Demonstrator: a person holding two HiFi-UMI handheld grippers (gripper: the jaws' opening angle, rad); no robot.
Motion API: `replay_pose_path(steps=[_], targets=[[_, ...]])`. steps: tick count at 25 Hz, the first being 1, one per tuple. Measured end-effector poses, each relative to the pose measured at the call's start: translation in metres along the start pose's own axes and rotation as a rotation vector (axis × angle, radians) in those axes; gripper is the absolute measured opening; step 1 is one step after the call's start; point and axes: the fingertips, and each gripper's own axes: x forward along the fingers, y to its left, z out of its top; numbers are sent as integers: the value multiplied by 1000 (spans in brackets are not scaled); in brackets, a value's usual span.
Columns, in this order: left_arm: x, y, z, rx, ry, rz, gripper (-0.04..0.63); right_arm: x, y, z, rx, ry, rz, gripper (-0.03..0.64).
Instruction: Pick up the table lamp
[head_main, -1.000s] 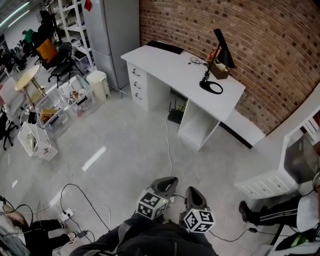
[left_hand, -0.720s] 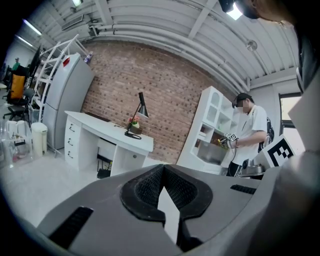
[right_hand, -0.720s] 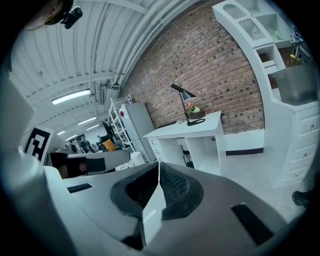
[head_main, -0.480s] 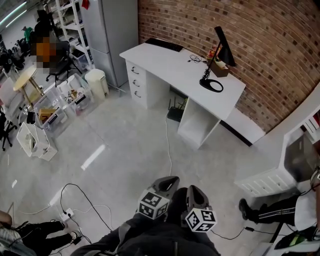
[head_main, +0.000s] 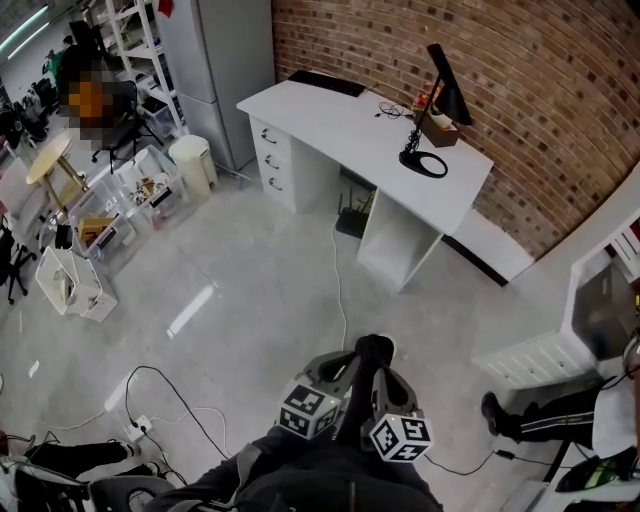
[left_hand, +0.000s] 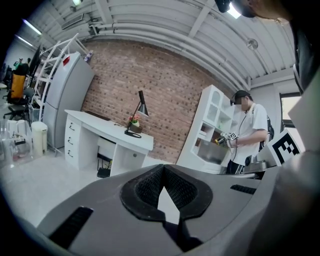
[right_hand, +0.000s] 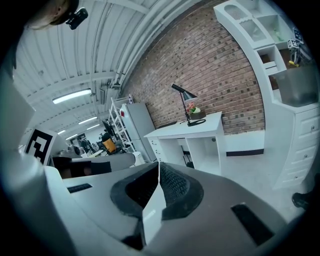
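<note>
A black table lamp (head_main: 432, 120) with a ring base and a tilted shade stands on the right end of a white desk (head_main: 330, 125) against the brick wall. It also shows far off in the left gripper view as the lamp (left_hand: 138, 114) and in the right gripper view as the lamp (right_hand: 186, 104). My left gripper (head_main: 340, 366) and right gripper (head_main: 385, 385) are held close to my body at the bottom of the head view, far from the desk. Both are shut with nothing between the jaws.
A small plant box (head_main: 437, 137) sits beside the lamp. Cables (head_main: 338, 290) run over the grey floor. Bins and crates (head_main: 120, 215) stand at the left, a fridge (head_main: 225, 70) beside the desk, a white cabinet (head_main: 560, 350) at the right. A person (left_hand: 245, 135) stands by that cabinet.
The head view has shifted slightly, so the desk sits a little higher and further left. A dark foot now shows between the two grippers. The grippers have stayed in place.
</note>
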Motion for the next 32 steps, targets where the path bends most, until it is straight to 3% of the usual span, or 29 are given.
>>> replay_pose_path(steps=[12, 16, 22, 32], targets=[[26, 23, 17, -9, -12, 28, 8, 32, -15, 15, -11, 8, 28, 14], [54, 36, 23, -4, -27, 55, 8, 48, -32, 24, -28, 14, 52, 14], [102, 44, 46, 11, -35, 57, 8, 77, -77, 52, 2, -7, 11, 14], [171, 58, 60, -1, 5, 45, 8, 124, -121, 93, 18, -18, 7, 14]])
